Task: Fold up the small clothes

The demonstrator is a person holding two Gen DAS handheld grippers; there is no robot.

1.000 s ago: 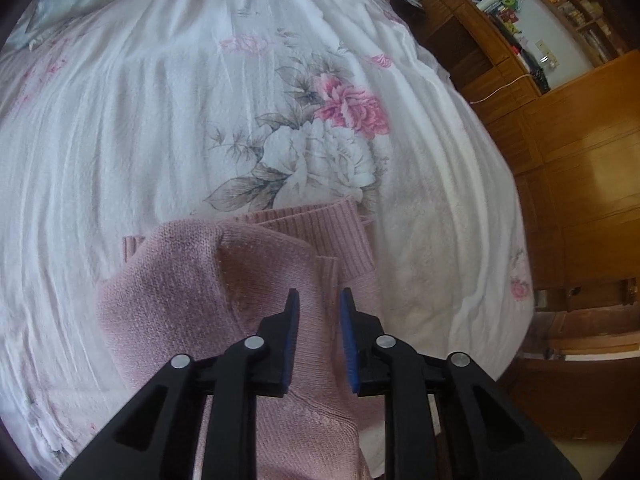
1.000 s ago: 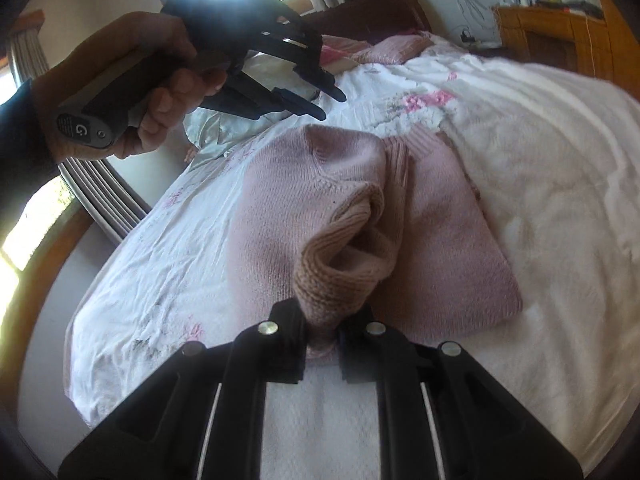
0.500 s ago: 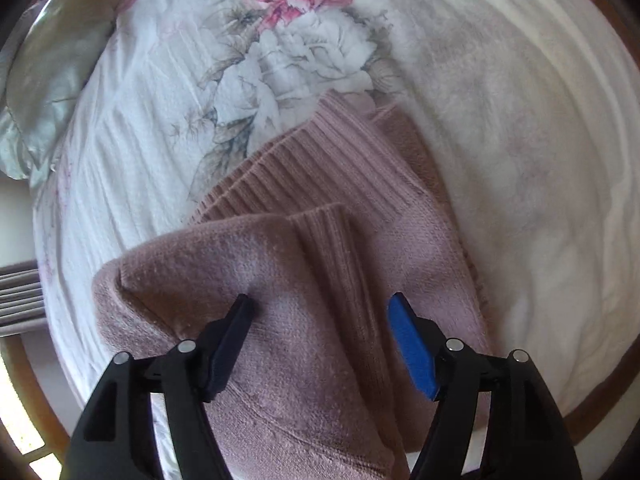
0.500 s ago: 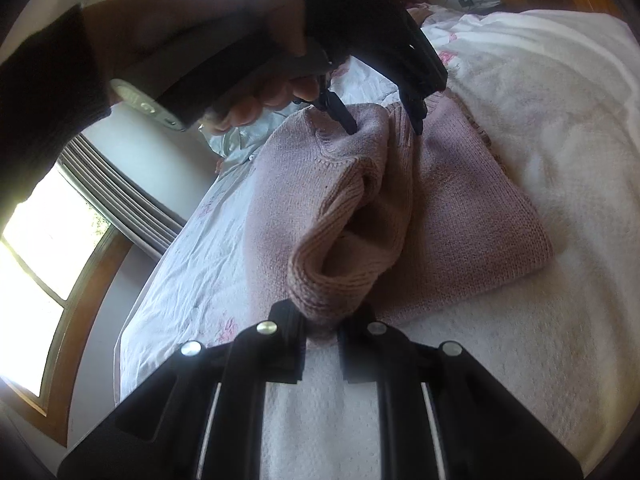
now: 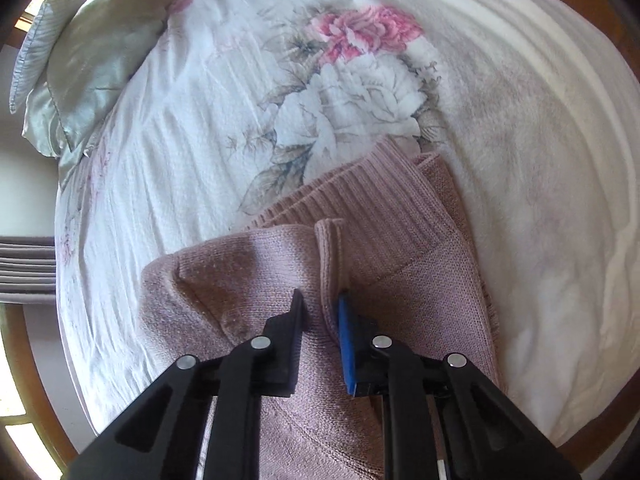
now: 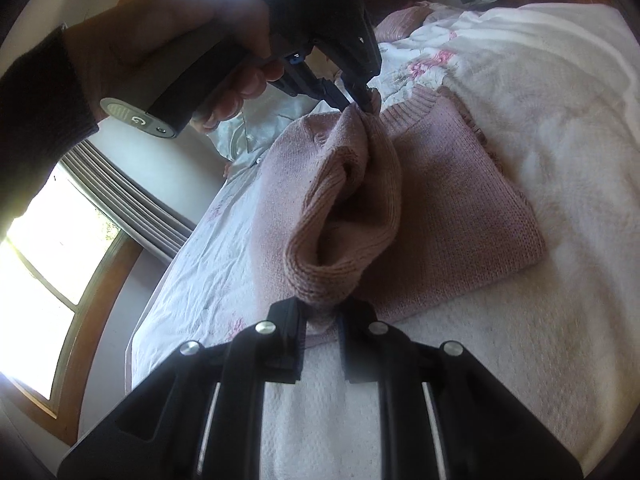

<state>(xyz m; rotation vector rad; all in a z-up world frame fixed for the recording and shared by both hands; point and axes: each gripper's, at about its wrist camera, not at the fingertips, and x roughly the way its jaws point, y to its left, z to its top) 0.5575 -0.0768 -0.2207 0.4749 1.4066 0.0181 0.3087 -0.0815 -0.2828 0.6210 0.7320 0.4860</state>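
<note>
A pink knitted sweater (image 5: 404, 280) lies partly folded on the floral bedspread (image 5: 192, 168). My left gripper (image 5: 322, 308) is shut on a raised ridge of its knit beside the ribbed hem. In the right wrist view the sweater (image 6: 444, 200) stretches away from me, and my right gripper (image 6: 322, 314) is shut on its near ribbed edge, which bulges up into a loop. At the sweater's far end the left gripper (image 6: 362, 106), held by a hand (image 6: 192, 36), pinches the fabric into a peak.
A grey-green satin pillow (image 5: 88, 52) lies at the bed's upper left. A white fleecy blanket (image 6: 560, 128) covers the bed's right part. Curtains (image 6: 128, 196) and a window (image 6: 44, 256) stand to the left, beyond the bed's wooden edge (image 5: 28, 360).
The left gripper came down onto the sweater, opened wide, then shut on a fold of knit. The right gripper kept its hold on the ribbed edge.
</note>
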